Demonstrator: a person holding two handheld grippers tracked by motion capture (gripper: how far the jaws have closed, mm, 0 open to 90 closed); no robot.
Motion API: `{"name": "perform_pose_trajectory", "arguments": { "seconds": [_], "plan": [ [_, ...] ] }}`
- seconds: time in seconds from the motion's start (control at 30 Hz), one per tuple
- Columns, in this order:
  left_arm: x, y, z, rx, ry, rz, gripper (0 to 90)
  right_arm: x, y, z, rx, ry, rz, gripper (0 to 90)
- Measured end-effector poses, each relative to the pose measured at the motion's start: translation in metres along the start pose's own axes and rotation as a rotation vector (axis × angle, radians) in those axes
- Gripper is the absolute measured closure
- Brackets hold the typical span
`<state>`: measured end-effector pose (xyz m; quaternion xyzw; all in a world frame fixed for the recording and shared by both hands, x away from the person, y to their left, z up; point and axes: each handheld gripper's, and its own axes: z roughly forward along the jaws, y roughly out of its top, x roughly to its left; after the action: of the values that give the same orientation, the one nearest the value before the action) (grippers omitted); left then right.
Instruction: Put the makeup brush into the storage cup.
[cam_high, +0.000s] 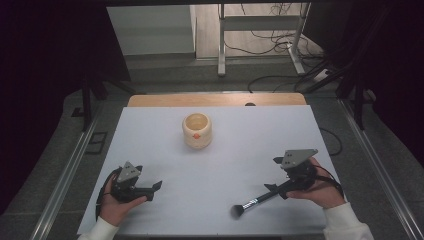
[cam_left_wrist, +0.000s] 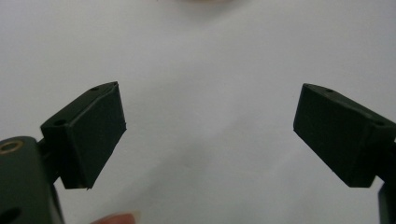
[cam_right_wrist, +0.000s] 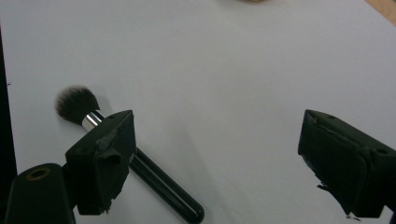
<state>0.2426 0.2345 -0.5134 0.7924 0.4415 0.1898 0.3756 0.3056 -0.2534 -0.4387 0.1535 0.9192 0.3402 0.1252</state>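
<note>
A cream round pot (cam_high: 196, 130) with a small orange mark stands upright on the white table (cam_high: 235, 150), past its middle. A black-handled brush (cam_high: 255, 202) with a silver ferrule and dark bristles lies on the table near the front right. In the right gripper view the brush (cam_right_wrist: 161, 182) lies beside and partly under the jaw on the left, bristles pointing away. My right gripper (cam_high: 275, 174) (cam_right_wrist: 215, 140) is open just over the handle end and grips nothing. At the front left my left gripper (cam_high: 147, 177) (cam_left_wrist: 208, 109) is held open above bare table.
A wooden strip (cam_high: 215, 99) borders the table's far edge. Beyond it are a metal stand's legs (cam_high: 220, 45) and loose cables (cam_high: 270, 42) on the floor. Metal rails (cam_high: 65, 175) run along both sides of the table.
</note>
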Motion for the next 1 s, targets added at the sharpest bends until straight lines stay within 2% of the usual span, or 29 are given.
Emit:
{"name": "perform_pose_trajectory", "arguments": {
  "seconds": [0.6, 0.83, 1.0],
  "plan": [
    [0.000, 0.000, 0.000, 0.003, 0.002, 0.004, 9.9, 0.009, 0.012, 0.025, 0.077, 0.117, -0.093, 10.9],
    [0.000, 0.000, 0.000, 0.003, 0.001, 0.004, 10.0, 0.019, 0.016, 0.039, 0.124, 0.183, -0.151, 11.3],
    [0.000, 0.000, 0.000, 0.002, 0.001, 0.005, 10.0, 0.023, 0.016, 0.046, 0.149, 0.211, -0.174, 12.2]
  ]
}}
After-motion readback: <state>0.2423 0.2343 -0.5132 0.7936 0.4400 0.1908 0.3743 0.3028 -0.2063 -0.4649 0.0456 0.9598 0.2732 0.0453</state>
